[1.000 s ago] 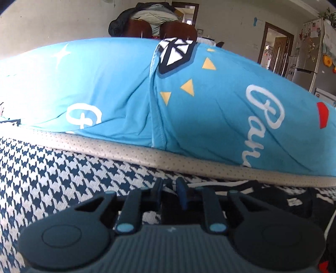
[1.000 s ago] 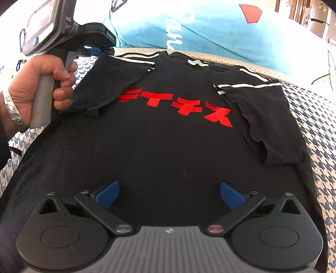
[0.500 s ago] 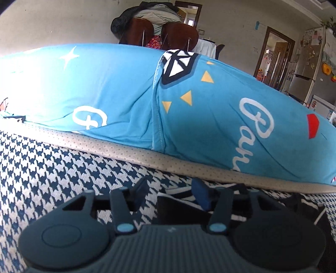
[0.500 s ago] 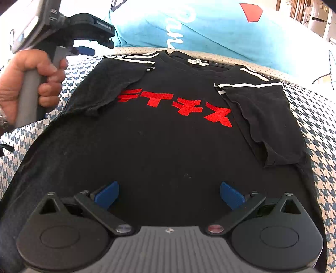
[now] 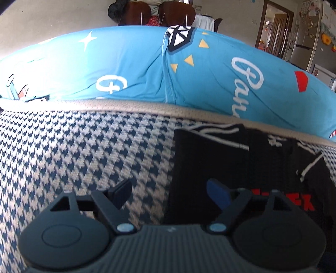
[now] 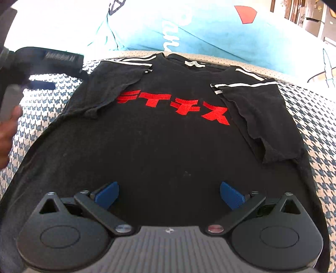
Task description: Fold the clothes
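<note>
A black T-shirt [image 6: 168, 151] with red lettering [image 6: 174, 106] lies flat on the houndstooth cover, both sleeves folded inward over the chest. White stripes mark its shoulders. My right gripper [image 6: 169, 194] hovers open over the shirt's lower half, nothing between its blue fingers. My left gripper [image 5: 171, 194] is open too, low above the cover at the shirt's left edge; the same shirt [image 5: 241, 168] fills the right of that view. From the right wrist view the left gripper [image 6: 44, 84] shows at far left, held by a hand [image 6: 7, 134].
A big blue cushion [image 5: 147, 69] with white script lies behind the shirt along a beige mesh border [image 5: 126, 105]. Houndstooth cover [image 5: 73, 151] spreads to the left. Chairs [image 5: 157, 12], a doorway and a fridge [image 5: 310, 42] stand beyond.
My left gripper has opened, let go of the left sleeve, and pulled back leftward off the shirt. The right gripper has stayed put, open.
</note>
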`<action>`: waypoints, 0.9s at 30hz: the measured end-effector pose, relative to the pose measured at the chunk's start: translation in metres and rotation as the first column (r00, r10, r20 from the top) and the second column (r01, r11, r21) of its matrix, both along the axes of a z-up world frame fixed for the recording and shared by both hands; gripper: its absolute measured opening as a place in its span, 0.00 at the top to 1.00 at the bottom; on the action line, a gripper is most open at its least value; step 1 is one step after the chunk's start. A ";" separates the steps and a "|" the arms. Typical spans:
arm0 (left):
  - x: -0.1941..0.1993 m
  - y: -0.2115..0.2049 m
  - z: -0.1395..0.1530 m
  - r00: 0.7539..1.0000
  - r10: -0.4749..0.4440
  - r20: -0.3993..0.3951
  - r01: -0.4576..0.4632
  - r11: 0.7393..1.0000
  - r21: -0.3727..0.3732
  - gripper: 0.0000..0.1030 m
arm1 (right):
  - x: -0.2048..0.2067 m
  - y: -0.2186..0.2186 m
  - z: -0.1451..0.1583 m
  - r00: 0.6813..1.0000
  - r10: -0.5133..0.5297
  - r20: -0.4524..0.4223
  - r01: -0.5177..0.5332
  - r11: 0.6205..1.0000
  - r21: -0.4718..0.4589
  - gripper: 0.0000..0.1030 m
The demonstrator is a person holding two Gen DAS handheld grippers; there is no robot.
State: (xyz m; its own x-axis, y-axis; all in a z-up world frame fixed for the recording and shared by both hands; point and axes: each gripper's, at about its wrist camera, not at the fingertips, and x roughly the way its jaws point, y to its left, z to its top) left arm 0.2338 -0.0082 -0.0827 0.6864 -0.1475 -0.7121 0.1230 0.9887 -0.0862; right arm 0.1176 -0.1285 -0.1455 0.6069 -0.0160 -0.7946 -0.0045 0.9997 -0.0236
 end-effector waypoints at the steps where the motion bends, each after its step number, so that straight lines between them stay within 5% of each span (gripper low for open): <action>1: -0.004 -0.001 -0.001 1.000 -0.003 -0.005 0.003 1.000 0.003 0.19 | -0.001 0.000 0.000 1.000 0.002 0.005 -0.002 1.000 -0.002 0.00; 13: -0.021 -0.036 -0.027 0.998 -0.059 -0.019 0.061 0.987 0.151 0.12 | -0.005 0.000 -0.001 1.000 -0.007 0.014 0.007 1.000 -0.001 0.00; 27: -0.027 -0.041 -0.019 0.998 -0.070 -0.001 0.069 0.984 0.167 0.01 | -0.014 -0.001 -0.004 0.998 -0.017 0.054 0.017 1.000 0.001 0.00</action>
